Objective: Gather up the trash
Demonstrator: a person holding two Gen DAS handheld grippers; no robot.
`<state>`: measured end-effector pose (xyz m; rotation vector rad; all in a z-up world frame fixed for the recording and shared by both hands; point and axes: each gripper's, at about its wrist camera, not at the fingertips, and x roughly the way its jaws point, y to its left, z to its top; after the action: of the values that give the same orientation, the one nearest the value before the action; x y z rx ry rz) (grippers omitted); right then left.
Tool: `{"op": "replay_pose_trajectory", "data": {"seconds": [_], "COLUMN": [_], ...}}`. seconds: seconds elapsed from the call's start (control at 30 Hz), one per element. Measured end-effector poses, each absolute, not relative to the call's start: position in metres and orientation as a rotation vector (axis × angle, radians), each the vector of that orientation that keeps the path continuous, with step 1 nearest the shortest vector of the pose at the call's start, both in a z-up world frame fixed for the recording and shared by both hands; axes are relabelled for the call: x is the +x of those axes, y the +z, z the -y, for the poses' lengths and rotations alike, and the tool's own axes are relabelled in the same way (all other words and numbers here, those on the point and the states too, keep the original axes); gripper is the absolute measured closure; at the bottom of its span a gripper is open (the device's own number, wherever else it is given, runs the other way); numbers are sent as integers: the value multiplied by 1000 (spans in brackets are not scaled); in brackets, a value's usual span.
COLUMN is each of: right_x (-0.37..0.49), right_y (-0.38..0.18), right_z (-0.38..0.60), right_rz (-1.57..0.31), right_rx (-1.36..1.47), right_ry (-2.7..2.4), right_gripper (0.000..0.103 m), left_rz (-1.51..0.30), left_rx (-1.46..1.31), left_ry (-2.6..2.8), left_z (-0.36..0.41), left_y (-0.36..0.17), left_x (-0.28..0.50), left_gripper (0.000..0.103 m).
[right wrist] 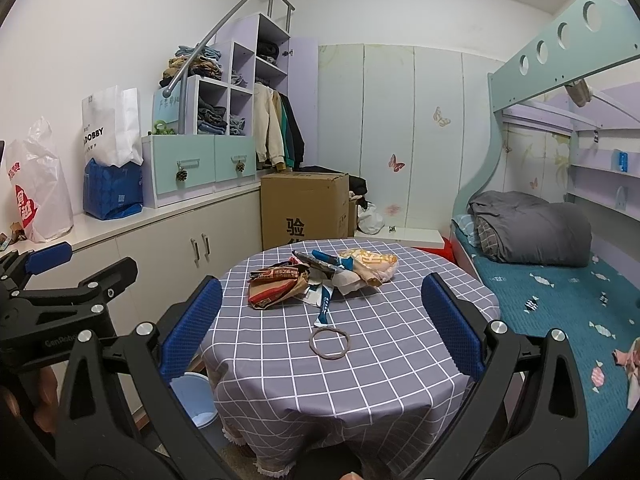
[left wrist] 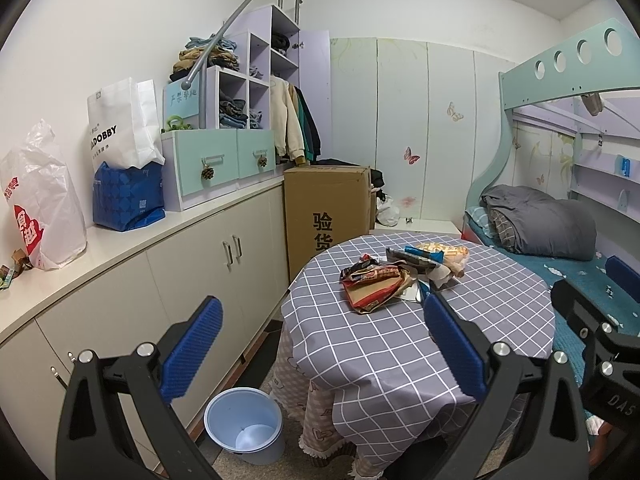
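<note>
Small bedroom table (right wrist: 360,360), wrappers (right wrist: 320,280) piled at 12 o'clock, both grippers (left wrist: 320,344) (right wrist: 322,332) wide open and empty, so light wrappers could easily slide off, missing the bin (left wrist: 244,424) at 7 o'clock.

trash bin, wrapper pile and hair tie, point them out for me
trash bin (left wrist: 224,410), left wrist view, on its blue rim
wrapper pile (right wrist: 276,286), right wrist view, on the red-brown packet
hair tie (right wrist: 349,342), right wrist view, on the loop's right side

Table's (right wrist: 280,360) near side bare bar hair tie (right wrist: 329,343); bin (left wrist: 244,424) squeezed btwn table & cabinet (left wrist: 168,304)
</note>
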<state>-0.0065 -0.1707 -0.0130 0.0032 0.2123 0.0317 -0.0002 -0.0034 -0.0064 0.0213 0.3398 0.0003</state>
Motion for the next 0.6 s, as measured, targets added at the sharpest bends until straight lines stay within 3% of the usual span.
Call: {"op": "replay_pose_trajectory", "data": {"seconds": [0.6], "right_x": [-4], "right_y": [-21], "right_z": [169], "right_rz": [-221], "right_rx": [3], "right_ry": [35], "right_gripper": [5], "left_rz": [-342], "left_rx": [25], "left_ry": [0], "left_z": [4], "left_y": [-6], "left_x": [0], "left_gripper": [4]}}
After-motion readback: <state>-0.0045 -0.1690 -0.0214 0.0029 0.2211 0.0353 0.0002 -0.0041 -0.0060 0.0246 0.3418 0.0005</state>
